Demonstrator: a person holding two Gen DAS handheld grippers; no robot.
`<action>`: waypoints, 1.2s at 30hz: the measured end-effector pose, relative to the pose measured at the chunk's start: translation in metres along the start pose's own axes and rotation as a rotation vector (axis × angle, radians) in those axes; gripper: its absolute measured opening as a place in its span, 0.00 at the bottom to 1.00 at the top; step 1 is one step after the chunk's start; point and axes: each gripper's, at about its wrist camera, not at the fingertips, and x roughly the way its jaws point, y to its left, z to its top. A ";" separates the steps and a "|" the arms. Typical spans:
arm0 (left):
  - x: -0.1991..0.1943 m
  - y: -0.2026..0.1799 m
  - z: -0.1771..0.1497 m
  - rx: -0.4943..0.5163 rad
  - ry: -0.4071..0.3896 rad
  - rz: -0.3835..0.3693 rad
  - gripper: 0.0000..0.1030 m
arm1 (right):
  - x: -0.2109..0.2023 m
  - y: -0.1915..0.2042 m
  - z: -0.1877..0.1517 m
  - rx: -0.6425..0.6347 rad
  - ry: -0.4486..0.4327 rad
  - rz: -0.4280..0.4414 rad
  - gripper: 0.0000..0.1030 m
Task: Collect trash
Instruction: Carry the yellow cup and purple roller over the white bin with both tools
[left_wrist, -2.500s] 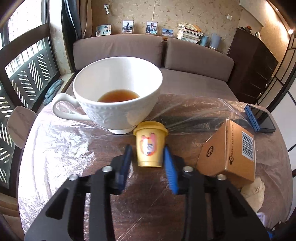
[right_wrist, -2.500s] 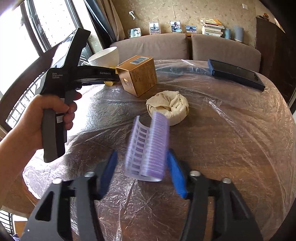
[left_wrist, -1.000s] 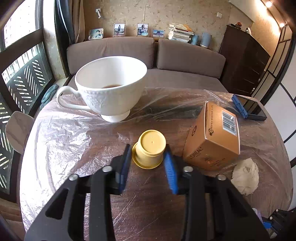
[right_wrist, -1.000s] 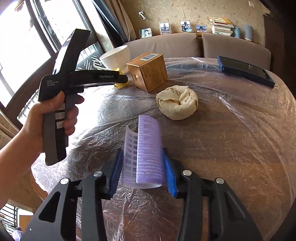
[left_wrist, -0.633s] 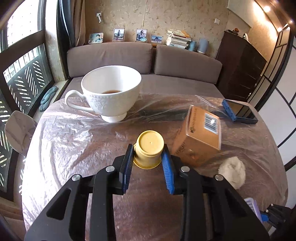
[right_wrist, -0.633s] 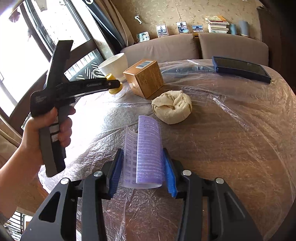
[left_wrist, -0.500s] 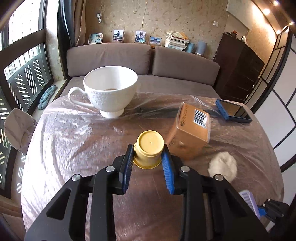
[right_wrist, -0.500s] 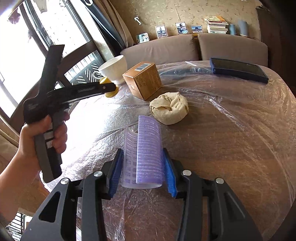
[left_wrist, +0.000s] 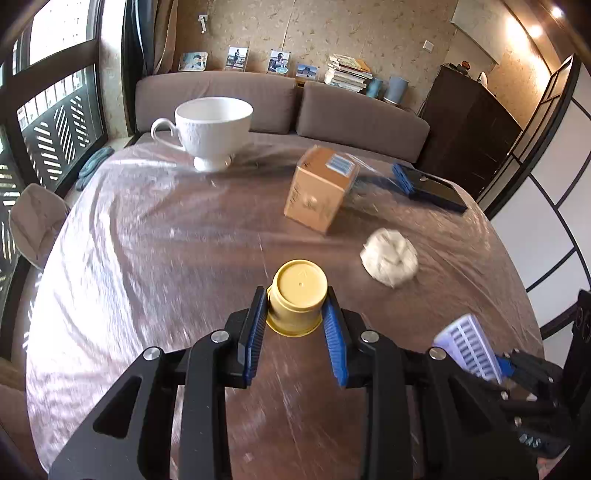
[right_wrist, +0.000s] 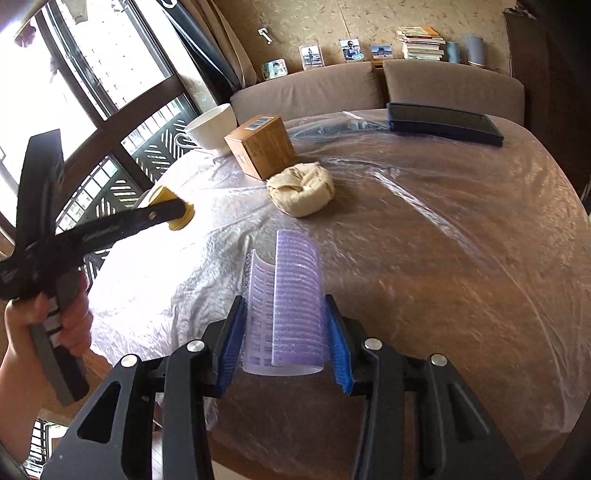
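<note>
Left gripper, clamped on the yellow cup, now sits farther from the white teacup at upper left; right gripper still clamps the purple roller.

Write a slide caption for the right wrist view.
Right gripper clamps a purple hair roller above the plastic-covered table.

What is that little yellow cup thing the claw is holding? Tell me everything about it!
The little yellow cup is small, round and looks like smooth plastic, with a wider rim flaring out at one end. It is tipped so its flat round bottom faces the left wrist camera and the rim points toward the table. The left claw is shut on it, blue pads pressing both sides, and it is lifted clear of the plastic-covered table. Nothing else touches it.
</note>
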 end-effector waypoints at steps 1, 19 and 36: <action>-0.002 -0.002 -0.003 -0.002 0.002 -0.002 0.32 | -0.003 -0.001 -0.002 0.000 0.000 0.000 0.40; -0.044 -0.045 -0.068 0.000 0.023 -0.046 0.32 | -0.047 -0.003 -0.038 -0.035 -0.003 0.015 0.40; -0.079 -0.079 -0.119 0.029 0.031 -0.069 0.32 | -0.084 -0.004 -0.086 -0.046 0.017 0.039 0.40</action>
